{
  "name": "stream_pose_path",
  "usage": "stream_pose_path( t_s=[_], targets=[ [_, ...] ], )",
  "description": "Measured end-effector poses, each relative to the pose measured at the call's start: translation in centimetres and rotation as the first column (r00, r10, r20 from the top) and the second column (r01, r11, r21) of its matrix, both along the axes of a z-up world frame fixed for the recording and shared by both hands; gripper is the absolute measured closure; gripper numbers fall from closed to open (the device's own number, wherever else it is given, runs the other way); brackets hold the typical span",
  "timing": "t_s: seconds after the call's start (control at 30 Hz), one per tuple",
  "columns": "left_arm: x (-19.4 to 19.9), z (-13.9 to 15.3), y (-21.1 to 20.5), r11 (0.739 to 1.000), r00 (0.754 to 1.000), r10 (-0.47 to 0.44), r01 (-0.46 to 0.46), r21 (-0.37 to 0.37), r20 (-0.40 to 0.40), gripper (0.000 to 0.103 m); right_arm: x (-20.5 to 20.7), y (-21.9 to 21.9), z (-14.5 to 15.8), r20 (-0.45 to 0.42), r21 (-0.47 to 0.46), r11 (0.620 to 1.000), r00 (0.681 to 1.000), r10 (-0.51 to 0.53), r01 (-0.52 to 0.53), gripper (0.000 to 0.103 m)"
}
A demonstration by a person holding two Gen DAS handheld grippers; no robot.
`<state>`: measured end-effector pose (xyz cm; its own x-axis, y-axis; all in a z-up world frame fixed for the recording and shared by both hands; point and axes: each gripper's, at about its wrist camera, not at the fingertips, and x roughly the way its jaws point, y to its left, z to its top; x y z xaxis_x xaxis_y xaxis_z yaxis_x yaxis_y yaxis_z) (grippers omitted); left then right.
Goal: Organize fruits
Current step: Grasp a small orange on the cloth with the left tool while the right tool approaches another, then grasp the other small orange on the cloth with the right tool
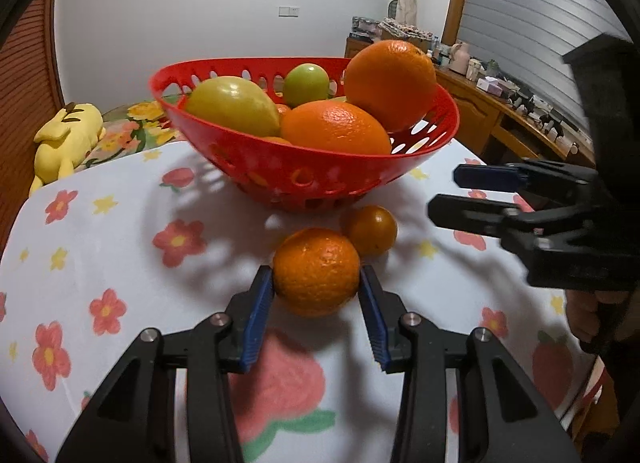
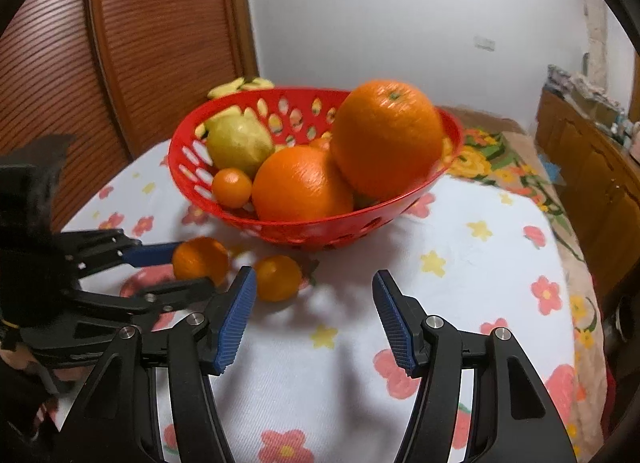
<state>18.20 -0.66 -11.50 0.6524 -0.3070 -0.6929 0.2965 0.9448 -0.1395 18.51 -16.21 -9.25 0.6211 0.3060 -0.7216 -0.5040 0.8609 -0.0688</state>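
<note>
Pinching a mandarin (image 1: 316, 271) between its blue pads, the left claw (image 1: 316, 283) holds it down on the flowered worktop (image 1: 120, 223). Just beside it lies a smaller, darker orange fruit (image 1: 371, 229), with the red basket (image 1: 280, 179) of oranges and green fruit behind. Farther right, the right claw (image 2: 314, 287) stands spread over bare cloth, holding nothing.
</note>
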Motion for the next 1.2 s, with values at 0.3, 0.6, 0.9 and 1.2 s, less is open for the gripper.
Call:
stream_pose_path(
  t_s=[0.3,0.6,0.9,1.2],
  targets=[
    [-3.0,1.3,3.1,0.996,0.996,0.060,-0.056,-0.068,0.059,0.062,1.3,1.6,-1.8,-0.045,-0.012,1.000,0.999,0.022,-0.023,0.040],
    [-4.6,2.6,4.2,0.992,0.991,0.086,-0.076,-0.099,0.098,0.062,2.5,3.0,-3.2,-0.076,-0.018,1.000,0.997,0.024,-0.025,0.046],
    [-5.1,3.1,4.5,0.988,0.988,0.105,-0.091,-0.124,0.114,0.062,2.8,3.9,-4.3,-0.108,-0.058,0.997,0.993,0.035,-0.042,0.060],
    [-5.0,4.0,4.2,0.988,0.986,0.105,-0.088,-0.127,0.132,0.062,0.7,1.9,-3.5,-0.093,0.002,0.999,0.994,0.050,-0.050,0.066]
  ],
)
